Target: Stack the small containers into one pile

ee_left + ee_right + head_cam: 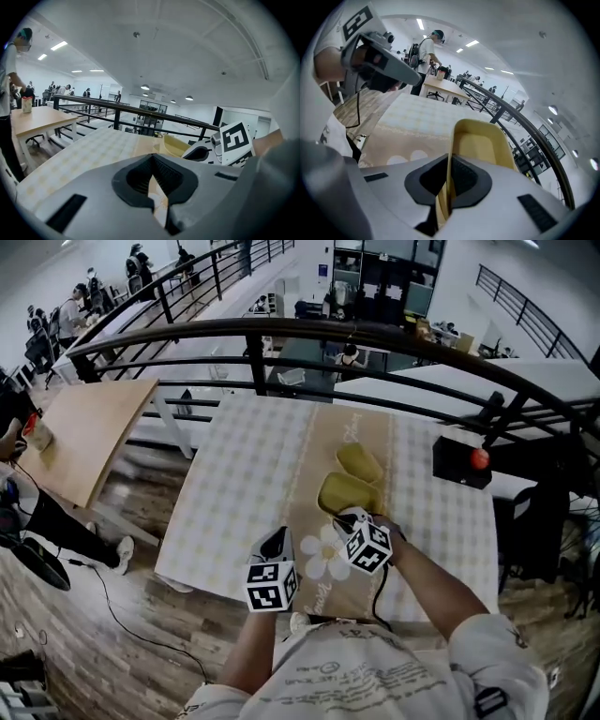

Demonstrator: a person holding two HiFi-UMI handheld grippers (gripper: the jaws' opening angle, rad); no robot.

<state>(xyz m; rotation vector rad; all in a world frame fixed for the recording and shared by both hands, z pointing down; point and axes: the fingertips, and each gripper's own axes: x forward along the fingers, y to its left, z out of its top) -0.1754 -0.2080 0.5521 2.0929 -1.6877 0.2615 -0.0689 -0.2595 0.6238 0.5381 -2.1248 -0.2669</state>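
The tabletop [234,465], spread with a checked cloth, has two small yellow containers near its middle. The farther container [360,461] sits just beyond the nearer container [347,491], whose side wall is pinched in the right claw [354,517]. The left claw [276,540], off to the left, is pressed together on nothing.

The left gripper [277,540] and right gripper [352,518] are pale grey moulded shells. Just behind each pair of tongs sits a white marker cube [272,585] printed with black squares. The tongs are lined with black ribbed pads [137,180], and a dark rectangular slot [65,213] marks the shell beside them. A thin black cable [377,594] hangs behind the right tongs. The person wears a white short-sleeved shirt [347,676] with dark lettering and, at the right sleeve [487,652], what may be a small dark logo.
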